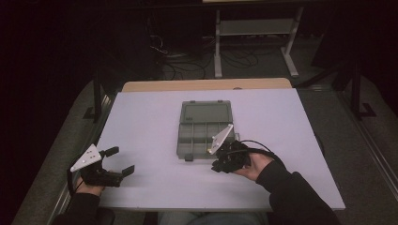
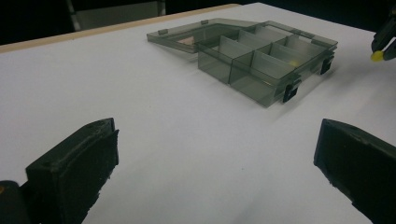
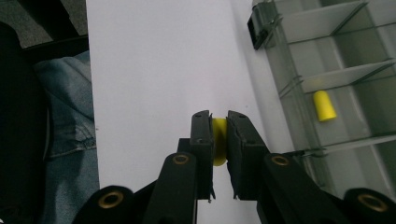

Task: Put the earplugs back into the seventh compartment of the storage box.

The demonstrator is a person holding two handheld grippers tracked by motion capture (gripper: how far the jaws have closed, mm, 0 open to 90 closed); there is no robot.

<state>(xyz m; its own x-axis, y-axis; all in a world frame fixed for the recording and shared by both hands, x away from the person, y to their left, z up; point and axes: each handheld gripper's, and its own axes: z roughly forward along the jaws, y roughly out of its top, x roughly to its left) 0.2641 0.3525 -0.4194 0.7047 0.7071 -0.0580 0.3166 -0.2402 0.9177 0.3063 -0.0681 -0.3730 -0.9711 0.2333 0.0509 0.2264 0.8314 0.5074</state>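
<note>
A: Left gripper (image 1: 118, 161) — status?

B: Sits low at the near-left corner of the white rectangular tabletop (image 1: 145, 122), held by the left hand (image 1: 89, 190). Jaws spread wide, nothing between them. Seen from the left gripper view as 2 black blocks far apart over bare white surface.

A: Right gripper (image 3: 219, 140)?

B: Near the front-right corner of the smoky grey translucent plastic compartment box (image 1: 205, 129), held by the right hand (image 1: 256, 166). Jaws nearly closed, clamped on a small yellow cylindrical foam plug (image 3: 219, 140) pinched right at the tips. Yellow dot visible at the tip in the left gripper view too.

A: Over the box or beside it?

B: Beside it, just off the box's edge, above bare table per the right gripper view. Touching the table or not — cannot tell.

A: Box itself?

B: Middle of the table, lid (image 2: 187, 35) swung open and lying flat on the far side. Dividers split the tray into several cells. Black latches on the near wall.

A: Anything inside?

B: 1 more small yellow cylindrical plug (image 3: 324, 106) lying on its side in a cell along the near row. Other cells too dim to judge.

A: Background?

B: Dark floor, tangled cables, grey metal frame legs (image 1: 256, 44) beyond the table.
</note>
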